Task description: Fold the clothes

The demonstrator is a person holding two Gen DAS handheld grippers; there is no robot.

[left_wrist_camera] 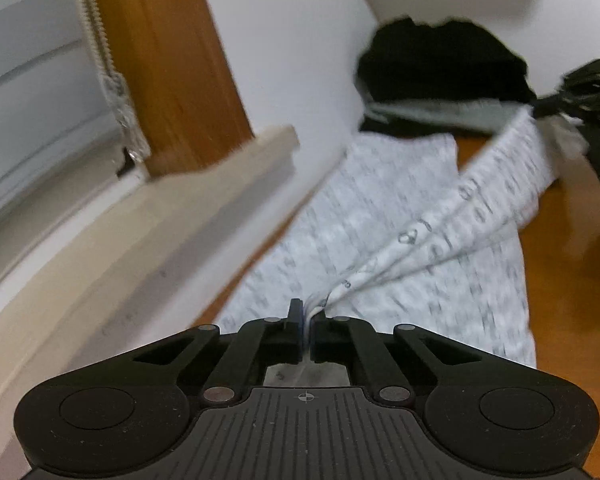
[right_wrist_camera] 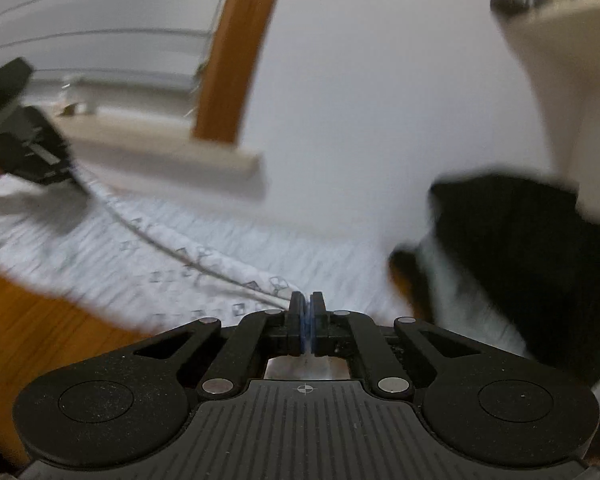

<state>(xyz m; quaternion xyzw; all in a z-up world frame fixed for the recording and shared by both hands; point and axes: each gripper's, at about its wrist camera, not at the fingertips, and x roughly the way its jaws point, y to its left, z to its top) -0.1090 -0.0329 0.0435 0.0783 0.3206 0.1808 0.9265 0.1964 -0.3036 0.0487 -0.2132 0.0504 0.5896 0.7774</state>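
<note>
Patterned garment point(left_wrist_camera: 400, 216) pinched by left gripper point(left_wrist_camera: 309, 326), right gripper point(right_wrist_camera: 308, 322)

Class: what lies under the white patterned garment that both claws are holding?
Under the white patterned garment shows the orange-brown wooden table, bare at its edges. Whatever sits beneath the cloth's middle is covered and cannot be seen.

Matte black tongs point(left_wrist_camera: 309, 326) with silver pivot pins, ribbed grey base, blue-edged pads point(right_wrist_camera: 303, 328).
</note>
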